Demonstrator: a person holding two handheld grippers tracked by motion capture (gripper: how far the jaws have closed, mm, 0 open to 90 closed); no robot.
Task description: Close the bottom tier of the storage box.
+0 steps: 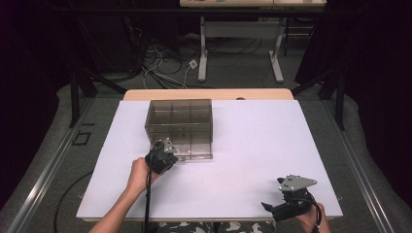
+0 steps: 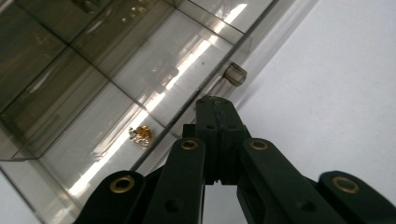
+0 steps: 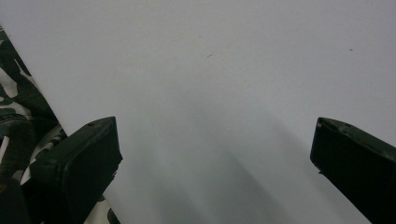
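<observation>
A smoky clear box [image 1: 180,124] with inner dividers stands on the white table top [image 1: 252,145], left of centre. My left gripper [image 1: 170,149] is at the box's front left corner with its jaws shut. In the left gripper view its tips [image 2: 217,106] meet at the box's front lip [image 2: 261,42], just below a small clear knob [image 2: 235,73]; whether they pinch the lip I cannot tell. A small gold object [image 2: 141,134] lies inside one compartment. My right gripper [image 1: 270,208] rests near the table's front right edge and is open [image 3: 212,158], with only bare white surface between its fingers [image 3: 84,158].
Camouflage trousers [image 3: 14,112] show past the table's front edge. A wooden strip [image 1: 209,94] borders the table's far side. Beyond it on the floor are a second table's white legs [image 1: 203,53] and loose cables [image 1: 160,68].
</observation>
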